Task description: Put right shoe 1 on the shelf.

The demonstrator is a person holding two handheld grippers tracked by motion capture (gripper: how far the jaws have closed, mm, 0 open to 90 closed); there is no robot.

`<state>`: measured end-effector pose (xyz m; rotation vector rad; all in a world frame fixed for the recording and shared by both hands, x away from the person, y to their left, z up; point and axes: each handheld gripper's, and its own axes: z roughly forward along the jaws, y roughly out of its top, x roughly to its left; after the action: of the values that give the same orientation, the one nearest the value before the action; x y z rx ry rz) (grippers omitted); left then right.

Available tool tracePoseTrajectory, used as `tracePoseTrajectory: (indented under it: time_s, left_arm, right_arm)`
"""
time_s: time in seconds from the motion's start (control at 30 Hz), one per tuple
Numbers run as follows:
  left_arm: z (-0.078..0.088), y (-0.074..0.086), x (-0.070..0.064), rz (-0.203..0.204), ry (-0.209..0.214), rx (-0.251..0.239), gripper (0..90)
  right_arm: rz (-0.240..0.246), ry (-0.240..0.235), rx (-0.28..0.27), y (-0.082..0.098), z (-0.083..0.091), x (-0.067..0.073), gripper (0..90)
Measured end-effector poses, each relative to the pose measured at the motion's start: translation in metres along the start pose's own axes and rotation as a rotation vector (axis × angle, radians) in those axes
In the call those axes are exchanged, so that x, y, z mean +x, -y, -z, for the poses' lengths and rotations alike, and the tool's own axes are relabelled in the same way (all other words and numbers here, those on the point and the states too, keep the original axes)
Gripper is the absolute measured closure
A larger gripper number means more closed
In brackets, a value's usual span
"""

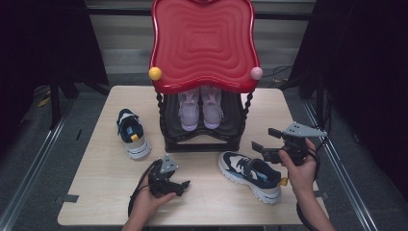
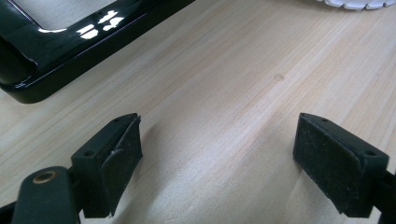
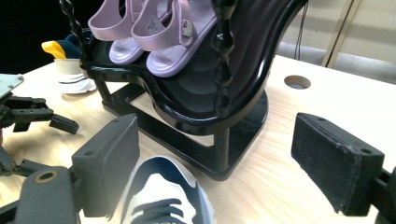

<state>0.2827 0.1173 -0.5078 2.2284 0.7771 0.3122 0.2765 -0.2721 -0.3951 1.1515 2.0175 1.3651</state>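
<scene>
- Right gripper [image 1: 263,138]: held above the desk's right side, jaws wide apart, nothing between them. In the right gripper view the gripper [image 3: 215,163] looks toward the rack, with the toe of a sneaker [image 3: 161,198] low between the jaws (below them, not clamped).
- That sneaker [image 1: 250,174]: white and navy, lying on its sole on the desk just in front of the rack, toe toward the left, heel near the right hand [image 1: 300,171].
- Left gripper [image 1: 179,185]: low over the front of the desk, held by the left hand [image 1: 149,199]. In the left gripper view the gripper [image 2: 217,158] has its jaws spread, bare wood between them, holding nothing.
- Desk [image 1: 101,159]: pale wood, with a round hole [image 3: 297,81] near the rack's far side in the right gripper view.
- Rack [image 1: 202,137]: glossy black, standing at the desk's middle rear, with twisted posts and a red wavy top shelf [image 1: 204,43].
- Sandals [image 1: 199,108]: a lilac pair, side by side on the rack's lower black shelf, toes toward the person.
- Second sneaker [image 1: 132,132]: same colours, upright on the desk left of the rack, well apart from the first (yellow heel tab visible).
</scene>
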Motion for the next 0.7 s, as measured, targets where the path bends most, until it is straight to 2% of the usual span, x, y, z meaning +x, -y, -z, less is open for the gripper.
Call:
tracePoseTrajectory:
  time_s: [0.47,0.7]
  left_arm:
    - [0.0,0.0,0.0,0.001,0.0,0.0,14.9]
    - [0.0,0.0,0.0,0.001,0.0,0.0,14.9]
  right_arm:
    - [-0.017,0.03,0.008,0.008,0.009,-0.012,14.8]
    - [-0.042,0.075,0.027,0.024,0.011,-0.027,14.8]
